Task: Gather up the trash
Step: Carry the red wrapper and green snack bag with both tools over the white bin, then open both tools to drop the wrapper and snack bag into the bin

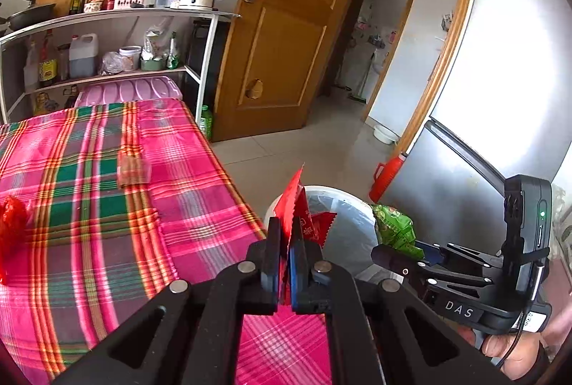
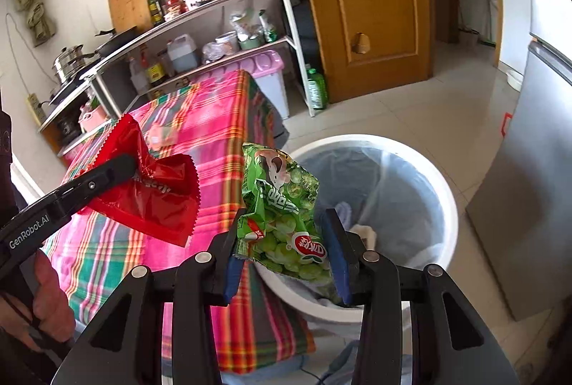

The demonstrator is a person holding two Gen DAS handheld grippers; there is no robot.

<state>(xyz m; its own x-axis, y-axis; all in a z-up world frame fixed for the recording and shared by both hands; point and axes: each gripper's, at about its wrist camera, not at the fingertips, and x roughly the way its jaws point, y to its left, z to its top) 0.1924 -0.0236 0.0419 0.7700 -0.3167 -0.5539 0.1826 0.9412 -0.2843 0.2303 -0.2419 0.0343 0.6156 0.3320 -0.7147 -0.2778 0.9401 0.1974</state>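
The left gripper (image 1: 284, 238) is clenched flat on a crinkled red foil snack wrapper with zigzag-cut edges (image 2: 153, 195), its jaws pinched down to almost nothing on the thin foil. The right gripper (image 2: 286, 242) grasps a puffy green plastic snack bag printed with round green sweets (image 2: 282, 206), its blue-padded jaws standing partway apart around the bag's bulk. Both pieces of trash hang in the air near the corner of the table covered in pink, green and orange plaid cloth (image 2: 214, 120), beside the round white plastic bin lined with a clear bag (image 2: 422, 166) that stands on the tiled floor.

The step in hand looks like the drop into the bin. The green bag already overlaps the near rim in the right wrist view, but the red wrapper seems to sit over the table edge, not yet above the opening. To do it well, carry each gripper until its load is clearly inside the rim before letting go, since light foil drifts and may catch on the edge or the liner. Tilting the jaws downward should help the wrappers slide off the pads. Keep the two grippers apart so they do not collide over the opening. A small flat brownish packet (image 1: 133, 170) and something red and crumpled (image 1: 12, 217) at the table's far side look left to collect.
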